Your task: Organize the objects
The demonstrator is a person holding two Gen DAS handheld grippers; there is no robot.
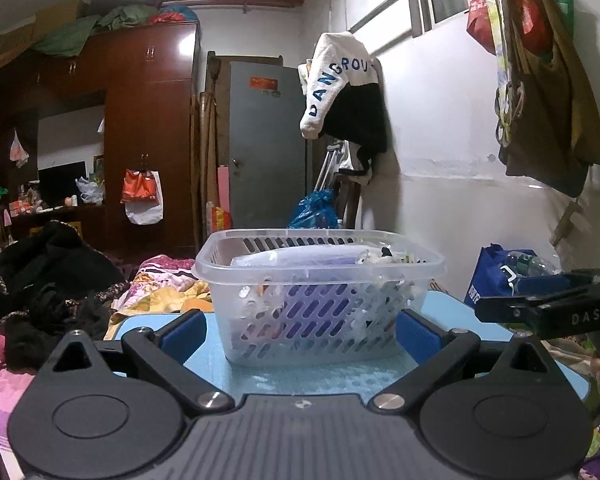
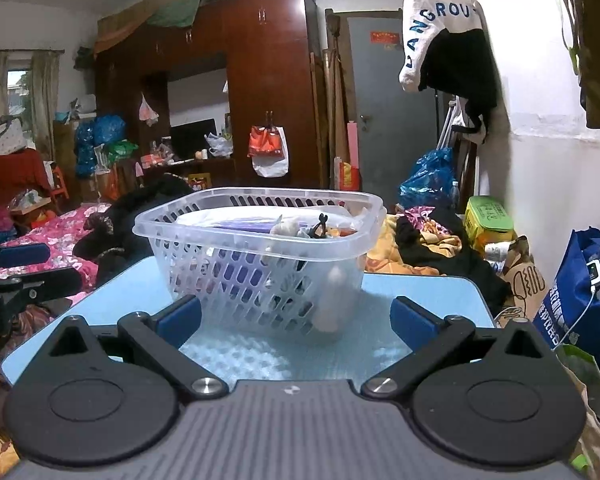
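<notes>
A clear plastic slotted basket (image 1: 320,264) stands on a light blue table (image 1: 300,376); it also shows in the right wrist view (image 2: 256,236). It holds several small items, among them a purple packet (image 2: 244,226) and a small black clip (image 2: 321,224). My left gripper (image 1: 300,330) is open and empty, just in front of the basket, its blue pads (image 1: 182,334) wide apart. My right gripper (image 2: 296,320) is open and empty, also just in front of the basket. Each gripper shows at the edge of the other's view: the right one (image 1: 548,308), the left one (image 2: 24,276).
A bed with a floral quilt and dark clothes (image 1: 52,280) lies left of the table. A blue bag (image 2: 580,292) stands at the right by the white wall. A wardrobe (image 1: 140,120) and grey door (image 1: 268,140) stand behind. The table (image 2: 420,292) has bare surface around the basket.
</notes>
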